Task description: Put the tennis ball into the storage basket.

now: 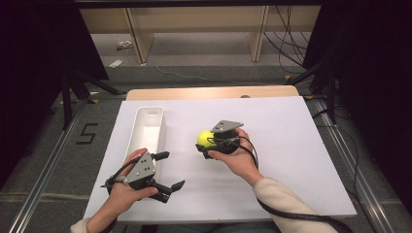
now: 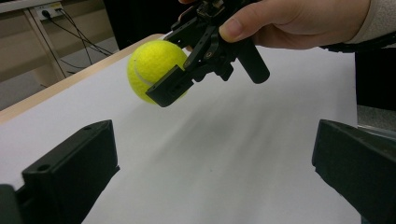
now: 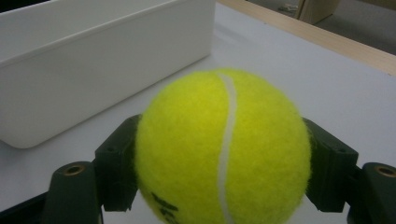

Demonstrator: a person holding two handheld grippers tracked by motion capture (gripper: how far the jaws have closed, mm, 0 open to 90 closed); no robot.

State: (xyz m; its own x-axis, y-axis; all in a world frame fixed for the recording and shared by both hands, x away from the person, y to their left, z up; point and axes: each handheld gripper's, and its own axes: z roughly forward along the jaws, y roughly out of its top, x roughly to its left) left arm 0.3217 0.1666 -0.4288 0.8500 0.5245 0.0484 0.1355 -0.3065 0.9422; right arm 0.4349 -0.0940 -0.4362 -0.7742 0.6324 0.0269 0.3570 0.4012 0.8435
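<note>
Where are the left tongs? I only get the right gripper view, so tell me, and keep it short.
Observer: The left tongs are over the person's edge of the white sheet, beside the near end of the white bin, jaws wide open, holding nothing.
Operator: Check the bin's inside; I see just its outer wall.
Observer: From the high view, the bin looks empty.
Operator: Now report the ball's height.
Observer: In the left gripper view, the tennis ball, gripped by the right tongs, appears to hang clear above the sheet.
</note>
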